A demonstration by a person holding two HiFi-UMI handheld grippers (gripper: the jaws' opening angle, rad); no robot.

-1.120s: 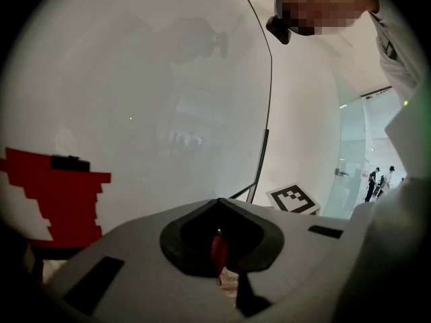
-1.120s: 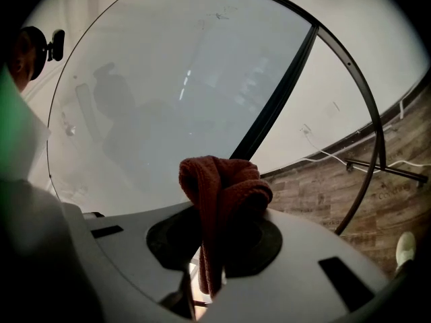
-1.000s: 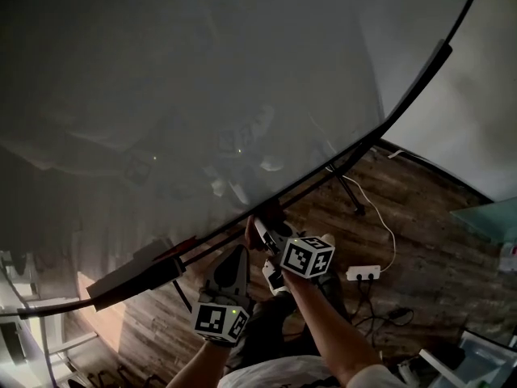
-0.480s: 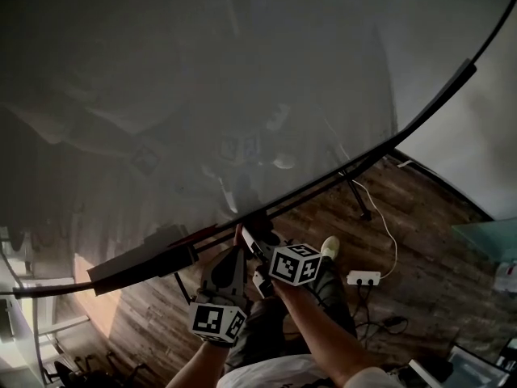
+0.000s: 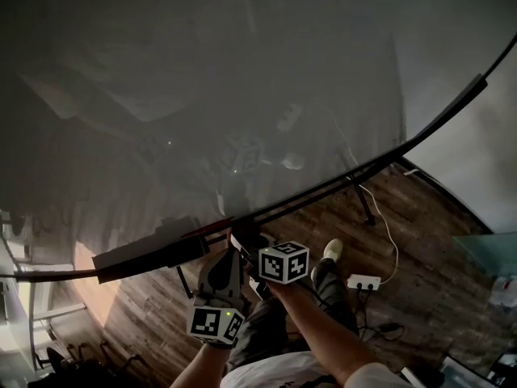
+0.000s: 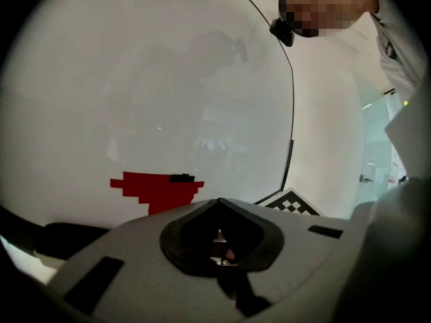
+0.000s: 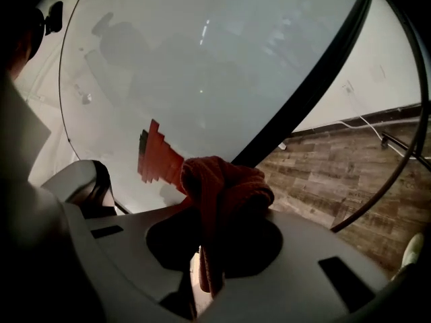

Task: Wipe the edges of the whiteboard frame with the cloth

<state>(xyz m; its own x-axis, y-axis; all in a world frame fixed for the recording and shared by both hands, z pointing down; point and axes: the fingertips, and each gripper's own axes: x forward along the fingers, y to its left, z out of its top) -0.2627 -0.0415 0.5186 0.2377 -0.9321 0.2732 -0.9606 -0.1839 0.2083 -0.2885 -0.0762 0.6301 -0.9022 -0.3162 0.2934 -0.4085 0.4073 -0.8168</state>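
A: Where is the cloth (image 7: 225,184)?

B: It is bunched between the 2 jaws of the right gripper (image 7: 217,210). They are clamped on it. The reddish wad bulges out past the tips, and a strip of it hangs back down through the gap towards the camera.

A: And against the board?

B: The wad sits at the dark frame (image 7: 306,89) along the bottom of the whiteboard (image 7: 202,52), where the rail runs up and away to the right. I cannot tell whether it is pressing on the rail or only just in front of it. Just left of the cloth, a red stepped shape (image 7: 156,159) shows on the white surface.

A: What about the left gripper (image 6: 219,202)?

B: Its jaws are closed tip to tip and hold nothing. It points at the board surface, with the same red shape (image 6: 158,188) just beyond the tips.

A: How do the 2 tools lie from above?

B: They are side by side below the board's lower edge, the left gripper (image 5: 229,257) just left of and nearer than the right gripper (image 5: 245,241). A black ledge (image 5: 145,253) runs along the frame to their left. On the wood floor (image 5: 420,241) to the right lie a white power strip (image 5: 363,281) and its cable.
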